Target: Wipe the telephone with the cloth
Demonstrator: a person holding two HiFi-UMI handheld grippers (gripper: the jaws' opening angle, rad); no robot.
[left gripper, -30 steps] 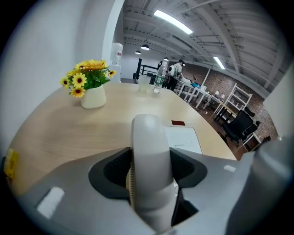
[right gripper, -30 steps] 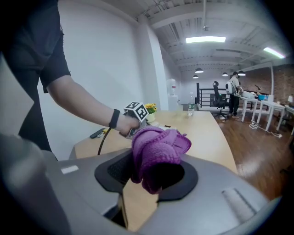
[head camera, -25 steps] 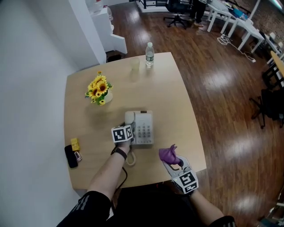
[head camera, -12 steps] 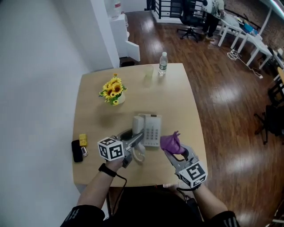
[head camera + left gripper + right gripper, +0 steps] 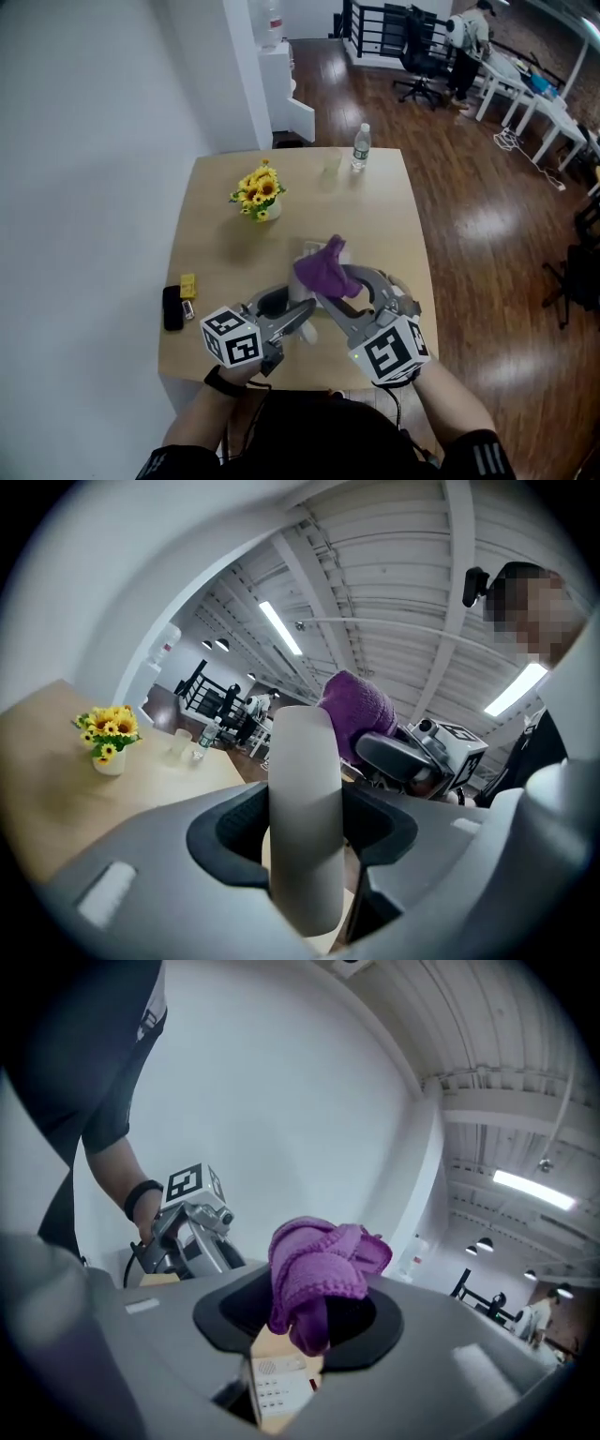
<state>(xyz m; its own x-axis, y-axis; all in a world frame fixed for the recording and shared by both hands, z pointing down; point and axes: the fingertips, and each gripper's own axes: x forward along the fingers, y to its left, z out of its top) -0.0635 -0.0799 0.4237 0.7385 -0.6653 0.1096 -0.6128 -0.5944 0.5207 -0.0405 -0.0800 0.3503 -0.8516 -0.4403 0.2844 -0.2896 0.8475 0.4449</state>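
The left gripper (image 5: pixel 284 322) is clenched on the handset (image 5: pixel 305 827), which stands upright between its jaws, off the telephone (image 5: pixel 279 1387) and above the near part of the table (image 5: pixel 380 220). The right gripper (image 5: pixel 330 287) grasps the cloth (image 5: pixel 324 267): a purple bunch pinched between its jaws, with folds spilling over the top. The cloth sits just beside the handset's upper end; whether the two touch cannot be told.

In the right gripper view the telephone lies on the table below the cloth, keypad up, seen through the gap under the jaws. In the head view the cloth covers most of it, about midway across the table and nearer the near edge than the far one.

Sunflowers (image 5: pixel 260 195) in a small white pot stand toward the far left of the table. A bottle (image 5: pixel 360 147) stands at the far edge, with a clear cup (image 5: pixel 179 746) just beside it. A black case (image 5: pixel 172 307) and a small yellow thing (image 5: pixel 187 285) lie at the left edge, close to the near left corner
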